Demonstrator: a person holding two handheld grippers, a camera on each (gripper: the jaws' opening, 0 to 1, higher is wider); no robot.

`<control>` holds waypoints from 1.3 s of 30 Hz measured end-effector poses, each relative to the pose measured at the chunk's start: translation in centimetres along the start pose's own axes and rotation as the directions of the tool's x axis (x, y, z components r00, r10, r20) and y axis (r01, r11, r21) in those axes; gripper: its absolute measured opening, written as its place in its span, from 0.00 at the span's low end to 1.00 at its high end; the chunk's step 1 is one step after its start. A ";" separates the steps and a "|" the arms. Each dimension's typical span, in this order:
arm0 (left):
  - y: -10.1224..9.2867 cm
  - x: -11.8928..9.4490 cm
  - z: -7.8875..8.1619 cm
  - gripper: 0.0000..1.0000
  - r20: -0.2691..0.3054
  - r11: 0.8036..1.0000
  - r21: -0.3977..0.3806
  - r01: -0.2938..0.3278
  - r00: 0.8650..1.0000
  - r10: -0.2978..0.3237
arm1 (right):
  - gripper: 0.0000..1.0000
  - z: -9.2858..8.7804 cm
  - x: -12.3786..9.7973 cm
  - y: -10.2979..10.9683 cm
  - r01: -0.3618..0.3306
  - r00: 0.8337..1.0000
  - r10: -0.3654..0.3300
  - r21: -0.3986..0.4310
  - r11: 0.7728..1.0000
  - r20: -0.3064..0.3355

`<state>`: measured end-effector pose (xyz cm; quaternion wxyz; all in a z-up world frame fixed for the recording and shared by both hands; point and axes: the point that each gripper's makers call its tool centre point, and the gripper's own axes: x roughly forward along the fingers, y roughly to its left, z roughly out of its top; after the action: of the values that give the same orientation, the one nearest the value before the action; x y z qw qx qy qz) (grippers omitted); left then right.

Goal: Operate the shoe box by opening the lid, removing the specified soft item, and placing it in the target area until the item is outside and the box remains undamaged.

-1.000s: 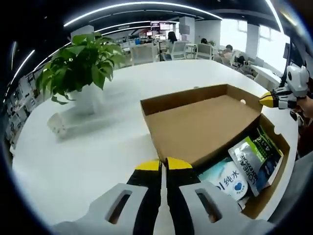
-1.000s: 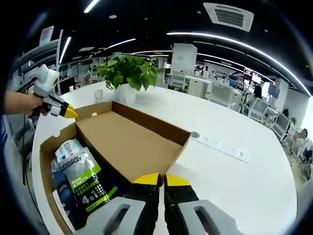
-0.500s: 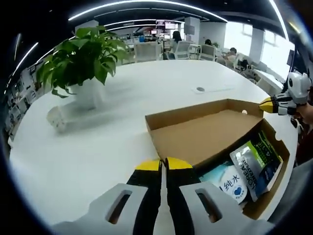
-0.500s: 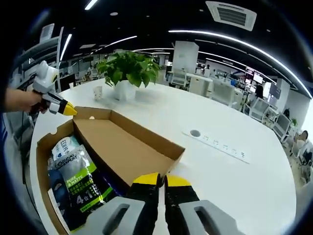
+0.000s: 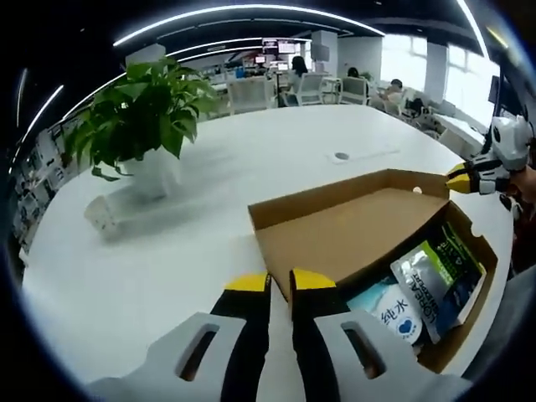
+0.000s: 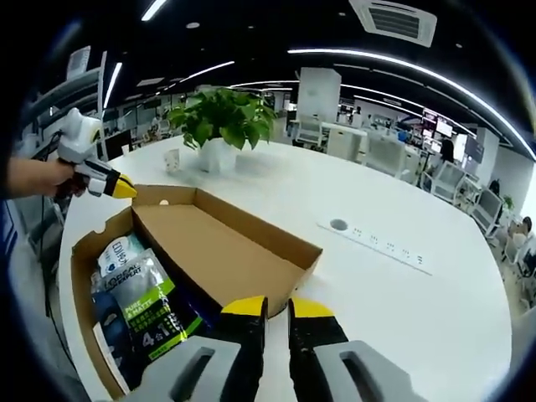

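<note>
With both our left gripper [image 5: 280,283] and right gripper [image 6: 277,305] slightly parted and empty at the lid's [image 5: 347,230] corners, the packets [image 6: 146,293] lie below-left of the right one.

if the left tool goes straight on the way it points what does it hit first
Most likely the raised cardboard lid of the shoe box, whose near edge sits just past the left tool. Depth is unclear; it might skim the white table first.
</note>
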<state>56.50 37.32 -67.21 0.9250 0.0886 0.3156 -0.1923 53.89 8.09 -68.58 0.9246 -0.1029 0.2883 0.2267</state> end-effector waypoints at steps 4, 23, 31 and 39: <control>-0.3 -0.5 0.0 0.10 0.007 1.000 0.016 0.000 1.000 -0.001 | 0.13 0.2 -0.6 0.5 -0.010 1.000 0.011 -0.002 1.000 0.015; -5.1 -4.0 0.5 0.14 0.055 0.991 0.093 0.094 0.994 -0.099 | 0.23 0.7 -3.3 4.0 -0.076 0.996 0.078 -0.039 0.996 0.044; -7.4 -4.8 -1.1 0.14 0.029 0.984 0.092 0.152 0.987 -0.155 | 0.27 0.1 -3.9 5.2 -0.095 0.995 0.097 -0.038 0.995 0.034; -9.9 -5.1 -3.4 0.20 -0.047 0.969 0.027 0.244 0.969 -0.242 | 0.30 -0.8 -4.3 6.5 -0.121 0.993 0.121 -0.035 0.992 0.014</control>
<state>46.81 30.85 -67.16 0.8858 0.0684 0.3411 -0.3072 47.21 12.00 -67.10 0.9096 -0.0990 0.2829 0.2879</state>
